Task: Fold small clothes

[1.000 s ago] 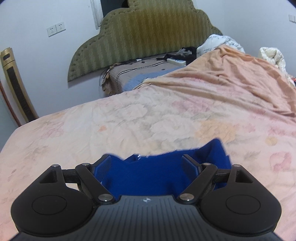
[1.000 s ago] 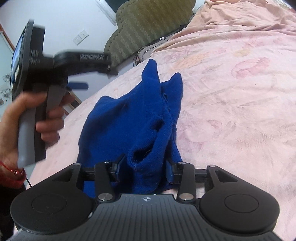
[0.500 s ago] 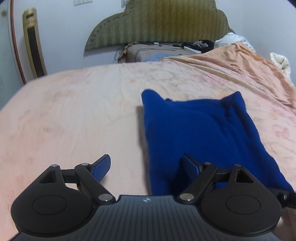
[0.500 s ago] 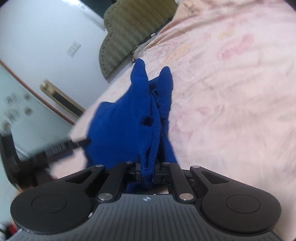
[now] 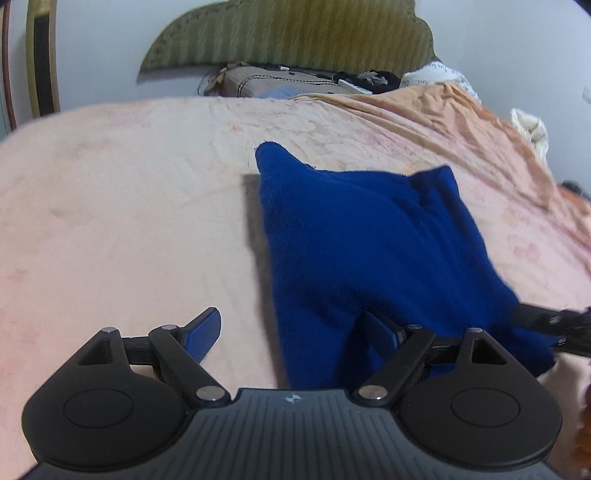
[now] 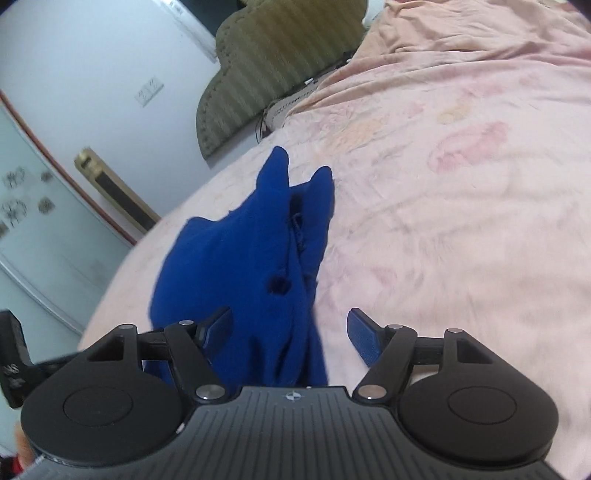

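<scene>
Deep plain blue on the knit garment (image 5: pixel 369 243). Pale pink with faded floral print on the bedsheet (image 5: pixel 122 206); peach-orange on the blanket (image 5: pixel 461 122) toward the bed's far right corner. Olive green, ribbed in stripes, on the headboard (image 5: pixel 291 33). Black on both gripper bodies, blue on the finger pads (image 6: pixel 364 334).

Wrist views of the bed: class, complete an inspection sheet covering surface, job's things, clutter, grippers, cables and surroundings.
Surface: pink floral bedsheet, wrinkled.
Job's things: blue knit garment, lying partly folded on the sheet.
Clutter: dark clothes and white items near the headboard.
Grippers: left gripper open, its right finger over the garment; right gripper open, astride the garment's near end.
Cables: black cord by the mattress edge.
Surroundings: olive padded headboard, white wall sockets.
</scene>
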A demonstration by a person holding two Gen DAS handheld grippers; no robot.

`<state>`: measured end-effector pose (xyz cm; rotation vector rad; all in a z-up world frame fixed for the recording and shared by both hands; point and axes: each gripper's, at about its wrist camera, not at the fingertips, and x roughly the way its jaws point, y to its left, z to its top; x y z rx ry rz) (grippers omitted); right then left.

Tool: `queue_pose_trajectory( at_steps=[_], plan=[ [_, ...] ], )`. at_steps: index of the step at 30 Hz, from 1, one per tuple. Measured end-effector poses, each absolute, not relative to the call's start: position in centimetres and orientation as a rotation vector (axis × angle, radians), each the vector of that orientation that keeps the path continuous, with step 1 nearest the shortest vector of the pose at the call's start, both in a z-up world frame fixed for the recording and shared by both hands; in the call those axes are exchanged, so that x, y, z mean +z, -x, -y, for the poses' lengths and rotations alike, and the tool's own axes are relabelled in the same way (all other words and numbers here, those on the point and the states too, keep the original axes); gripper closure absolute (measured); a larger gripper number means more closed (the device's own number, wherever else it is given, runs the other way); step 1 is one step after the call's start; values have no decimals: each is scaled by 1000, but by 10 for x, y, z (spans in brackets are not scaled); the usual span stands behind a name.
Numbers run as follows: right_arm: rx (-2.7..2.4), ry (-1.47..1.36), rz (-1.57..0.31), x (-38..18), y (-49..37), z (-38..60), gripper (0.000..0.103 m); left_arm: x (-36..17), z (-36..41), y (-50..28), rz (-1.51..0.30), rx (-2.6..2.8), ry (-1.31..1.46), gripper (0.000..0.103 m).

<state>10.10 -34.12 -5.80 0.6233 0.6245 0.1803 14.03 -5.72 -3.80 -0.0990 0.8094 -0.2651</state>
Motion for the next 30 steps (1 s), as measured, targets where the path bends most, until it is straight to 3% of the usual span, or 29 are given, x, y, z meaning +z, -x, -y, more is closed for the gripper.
queue_pose_trajectory(
  at_steps=[16,19,20,21,23,24,30],
  plan=[
    [436,-769,-683,-69,-238,367,32,-60,48,-248,-894,-417,523,17],
    [477,-730,-697,-69,-253,359,47,-63,53,-264,-889,-424,544,19],
    [477,-711,-703,-70,-256,357,61,-63,56,-267,-884,-425,533,28],
    [467,-693,-711,-70,-259,354,72,-62,57,-266,-875,-416,511,53],
    [455,-679,-697,-69,-256,353,77,-59,61,-264,-864,-405,445,69],
    [453,-670,-680,-67,-253,353,79,-56,62,-261,-847,-411,427,73],
    [423,-568,-568,-40,-245,353,81,-35,83,-256,-733,-434,280,75]
  ],
)
